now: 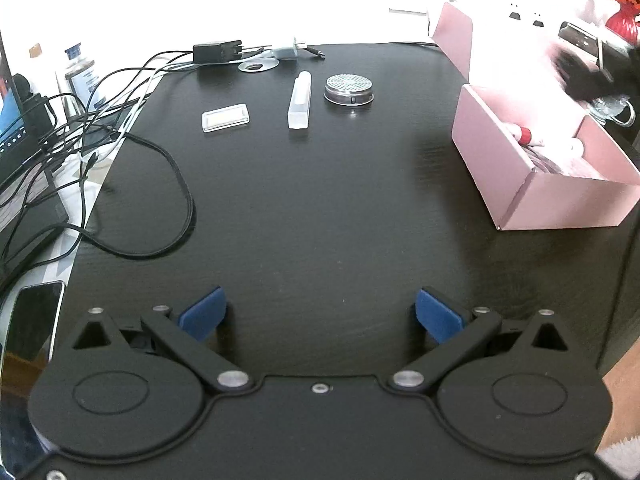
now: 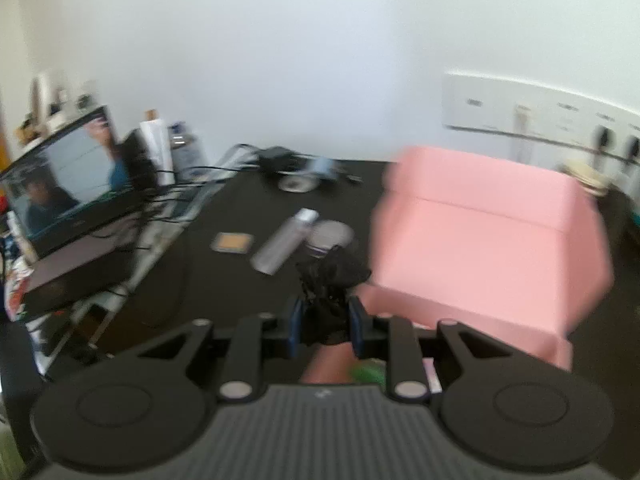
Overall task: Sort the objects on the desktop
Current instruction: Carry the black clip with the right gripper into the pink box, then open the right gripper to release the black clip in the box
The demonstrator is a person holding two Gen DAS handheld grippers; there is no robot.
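The right claw (image 2: 324, 320) is clamped on a crumpled black bundle (image 2: 330, 280), soft and light by its look, possibly netting or cord; blur hides which. It hangs beside the pink box (image 2: 492, 240) at 2 o'clock on the desk (image 1: 320, 200). The left claw (image 1: 320, 316) hovers with its pads spread wide, holding nothing. At 12 o'clock wait a clear stick case (image 1: 300, 100), a round metal tin (image 1: 349, 89) and a flat clear box (image 1: 226, 117), all rigid and probably slippery, best pinched across their narrow sides.

The left wrist view sits low at the bench's (image 1: 320, 200) near edge, facing across it. The right wrist view, blurred, hangs higher, close by the pink box (image 2: 488, 240). Both share the box, tube (image 1: 300, 100) and round tin (image 1: 349, 89).
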